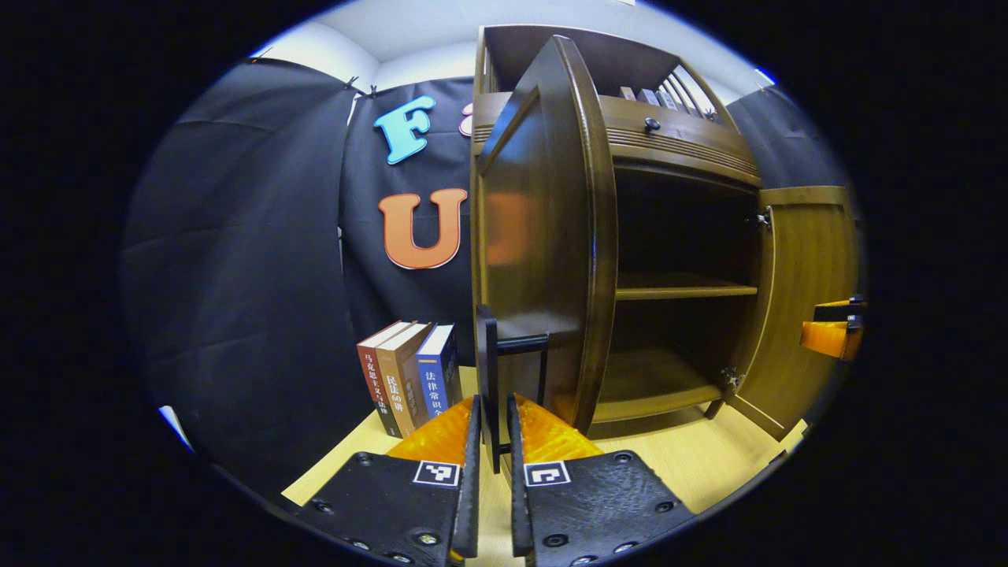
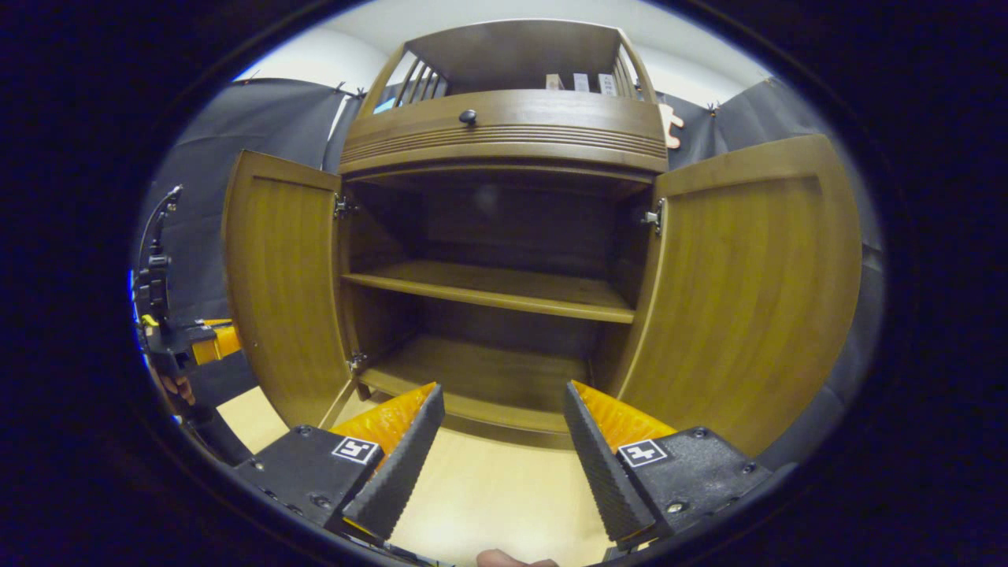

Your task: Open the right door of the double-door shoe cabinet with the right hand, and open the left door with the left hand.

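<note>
The brown wooden shoe cabinet [image 2: 504, 130] stands with both doors swung wide. In the left gripper view the left door [image 1: 543, 236] is seen almost edge-on. Its dark bar handle [image 1: 488, 346] sits between the fingers of my left gripper [image 1: 494, 402], which is shut on it. The right door [image 1: 803, 291] stands open at the far right, with the right gripper [image 1: 835, 327] beside it. In the right gripper view my right gripper [image 2: 502, 390] is open in front of the cabinet's bottom shelf and holds nothing. The left door [image 2: 283, 291] and right door [image 2: 748, 283] flank it. The left gripper [image 2: 189, 342] shows beyond the left door.
Three books [image 1: 409, 378] stand upright on the light wooden floor [image 2: 488, 488] left of the cabinet. A middle shelf [image 2: 488, 287] spans the dark inside. Above it is a drawer with a small knob [image 2: 468, 116], and several items stand on top.
</note>
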The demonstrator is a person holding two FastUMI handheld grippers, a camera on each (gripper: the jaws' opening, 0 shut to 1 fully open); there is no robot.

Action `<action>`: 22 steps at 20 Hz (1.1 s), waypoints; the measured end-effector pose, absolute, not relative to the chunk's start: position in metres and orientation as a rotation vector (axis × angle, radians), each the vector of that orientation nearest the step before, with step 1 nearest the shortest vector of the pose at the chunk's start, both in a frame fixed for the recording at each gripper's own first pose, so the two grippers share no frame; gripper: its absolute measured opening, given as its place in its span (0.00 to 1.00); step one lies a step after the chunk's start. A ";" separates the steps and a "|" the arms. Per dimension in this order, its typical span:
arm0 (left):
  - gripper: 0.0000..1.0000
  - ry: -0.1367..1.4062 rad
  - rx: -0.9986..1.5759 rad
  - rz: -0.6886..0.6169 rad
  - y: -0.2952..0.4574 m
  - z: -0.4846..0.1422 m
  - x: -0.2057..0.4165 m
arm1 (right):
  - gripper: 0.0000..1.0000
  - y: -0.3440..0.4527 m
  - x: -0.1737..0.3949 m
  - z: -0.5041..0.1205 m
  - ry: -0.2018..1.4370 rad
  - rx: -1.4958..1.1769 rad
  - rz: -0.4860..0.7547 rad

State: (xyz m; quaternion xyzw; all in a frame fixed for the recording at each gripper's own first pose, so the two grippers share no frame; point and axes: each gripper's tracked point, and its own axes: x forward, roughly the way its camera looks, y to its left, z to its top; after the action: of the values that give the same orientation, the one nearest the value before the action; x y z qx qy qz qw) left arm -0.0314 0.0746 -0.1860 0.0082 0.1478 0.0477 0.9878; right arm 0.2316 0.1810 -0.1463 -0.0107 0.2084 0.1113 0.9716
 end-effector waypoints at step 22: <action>0.13 0.207 0.024 0.280 0.156 -0.128 -0.083 | 0.96 0.188 0.246 -0.128 0.386 0.035 0.158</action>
State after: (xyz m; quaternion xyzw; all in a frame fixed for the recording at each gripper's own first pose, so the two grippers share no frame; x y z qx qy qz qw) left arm -0.0833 0.1557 -0.1280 0.0117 0.1028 0.1392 0.9848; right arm 0.2457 0.1875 -0.1275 0.0172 0.1917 0.0785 0.9782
